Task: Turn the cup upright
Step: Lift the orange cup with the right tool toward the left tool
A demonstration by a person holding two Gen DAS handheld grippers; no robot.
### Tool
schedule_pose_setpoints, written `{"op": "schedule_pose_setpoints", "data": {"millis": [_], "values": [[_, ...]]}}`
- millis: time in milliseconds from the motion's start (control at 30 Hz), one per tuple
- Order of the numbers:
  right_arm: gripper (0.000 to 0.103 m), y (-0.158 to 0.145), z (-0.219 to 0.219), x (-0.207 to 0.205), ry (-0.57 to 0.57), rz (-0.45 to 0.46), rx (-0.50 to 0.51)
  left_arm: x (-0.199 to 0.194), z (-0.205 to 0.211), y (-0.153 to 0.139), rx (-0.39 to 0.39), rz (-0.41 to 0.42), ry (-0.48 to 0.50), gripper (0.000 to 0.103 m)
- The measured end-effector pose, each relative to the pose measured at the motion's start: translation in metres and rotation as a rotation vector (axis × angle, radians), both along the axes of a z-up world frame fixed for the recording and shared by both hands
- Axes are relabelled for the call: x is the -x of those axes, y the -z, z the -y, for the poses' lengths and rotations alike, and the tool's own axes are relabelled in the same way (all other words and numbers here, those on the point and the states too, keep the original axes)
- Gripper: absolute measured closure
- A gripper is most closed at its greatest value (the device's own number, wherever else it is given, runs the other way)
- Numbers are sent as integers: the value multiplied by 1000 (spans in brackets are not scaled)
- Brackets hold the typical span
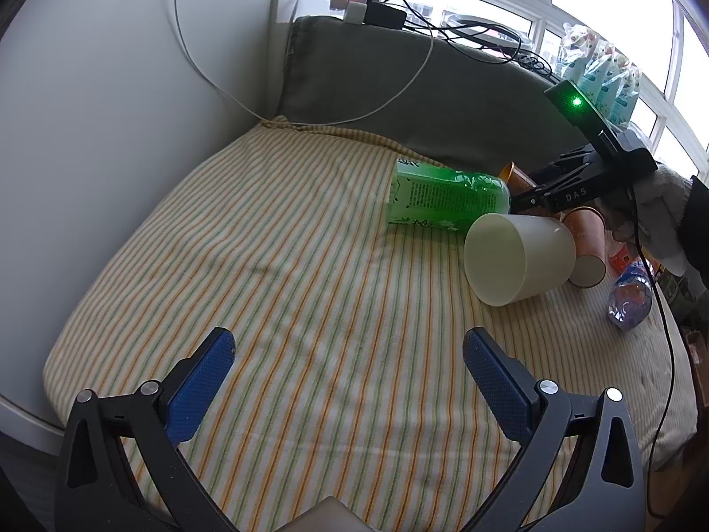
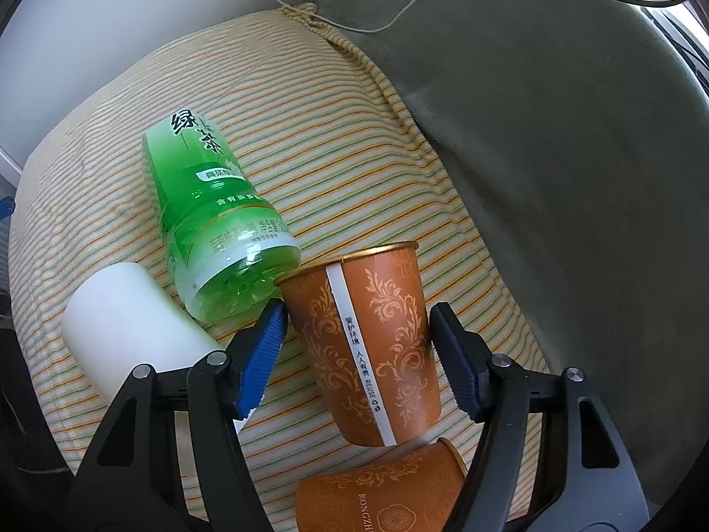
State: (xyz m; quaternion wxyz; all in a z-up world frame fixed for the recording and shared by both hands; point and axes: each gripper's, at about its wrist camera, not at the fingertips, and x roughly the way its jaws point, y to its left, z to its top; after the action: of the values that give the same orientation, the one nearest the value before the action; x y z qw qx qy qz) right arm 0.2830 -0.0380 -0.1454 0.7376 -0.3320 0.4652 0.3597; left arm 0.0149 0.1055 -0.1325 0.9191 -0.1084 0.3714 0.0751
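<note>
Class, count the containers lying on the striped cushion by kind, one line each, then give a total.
Orange paper cups: 2
White cup: 1
Green bottle: 1
Blue-labelled bottle: 1
Total: 5

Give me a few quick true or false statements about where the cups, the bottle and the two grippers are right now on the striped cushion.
1. The left gripper holds the white cup. False: it is open over bare striped cushion, well short of the cup.
2. The right gripper straddles an orange paper cup. True; its jaws flank the cup, not visibly clamped.
3. The green bottle stands upright. False: it lies on its side.
4. The white cup lies on its side. True.
5. Only one orange cup is present. False: a second orange cup lies nearer the right gripper.
</note>
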Motion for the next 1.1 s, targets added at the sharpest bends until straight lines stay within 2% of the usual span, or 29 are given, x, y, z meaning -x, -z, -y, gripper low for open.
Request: {"op": "schedule_pose_setpoints", "data": {"millis": [167, 267, 400, 733, 933, 1100], "values": [[36, -5, 7, 0, 19, -6, -31, -1, 1, 1, 1, -3, 1, 1], [36, 2, 6, -1, 18, -9, -15, -1, 2, 1, 1, -2, 3, 1], [37, -3, 6, -1, 27, 23, -24, 0, 1, -1, -4, 3, -1, 1], [37, -48, 21, 16, 65, 88, -130, 1, 1, -4, -7, 12, 3, 1], [37, -77, 39, 47, 93, 114, -213, 6, 7, -10, -13, 30, 16, 1], [37, -96, 61, 80, 162, 106, -300, 10, 11, -14, -4, 34, 15, 1]]}}
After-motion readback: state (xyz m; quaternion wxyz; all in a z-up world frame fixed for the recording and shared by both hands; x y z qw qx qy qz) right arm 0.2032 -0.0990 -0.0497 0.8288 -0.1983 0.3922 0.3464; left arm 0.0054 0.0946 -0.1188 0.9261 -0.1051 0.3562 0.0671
